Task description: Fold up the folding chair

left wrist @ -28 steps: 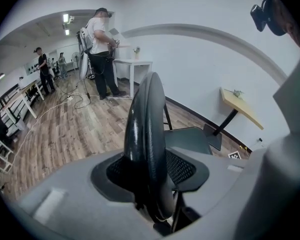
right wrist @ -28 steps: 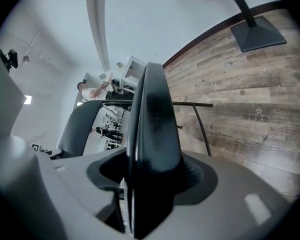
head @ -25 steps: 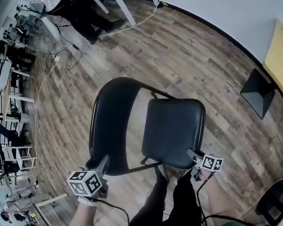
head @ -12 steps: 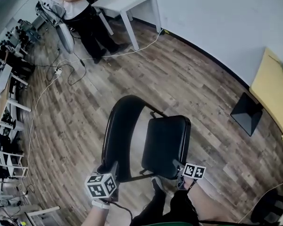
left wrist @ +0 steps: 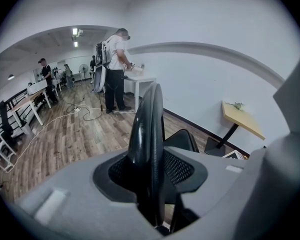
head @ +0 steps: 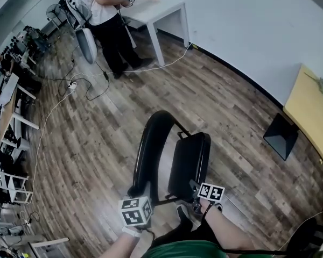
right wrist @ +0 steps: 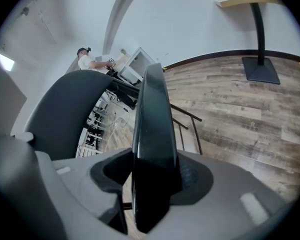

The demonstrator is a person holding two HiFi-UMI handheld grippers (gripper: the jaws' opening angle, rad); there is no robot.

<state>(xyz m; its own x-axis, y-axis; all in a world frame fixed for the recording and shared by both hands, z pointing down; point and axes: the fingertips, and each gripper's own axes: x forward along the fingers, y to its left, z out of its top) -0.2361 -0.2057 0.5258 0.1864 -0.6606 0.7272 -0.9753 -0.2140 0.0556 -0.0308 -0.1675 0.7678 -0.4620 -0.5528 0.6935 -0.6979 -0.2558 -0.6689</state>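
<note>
Now, folding chair point(head: 188, 160): stands on the wood floor point(head: 97, 144), lower centre of the head view, with seat and back drawn nearly parallel; folding looks well along.
Handling: probably a stiff metal frame with some weight. It should swing only at its hinges and might tip if lifted unevenly.
backrest point(head: 149, 149): glossy black curved panel, likely slippery, so hold its rim rather than its face.
seat point(right wrist: 152, 129): padded and tilted almost upright. The front edge is the natural hold, kept clear of the side hinges.
left gripper point(head: 146, 191): part-open jaws have just been closing, clamped across the backrest's edge.
right gripper point(head: 194, 186): likewise just closing, pads gripping the seat's front edge.
</note>
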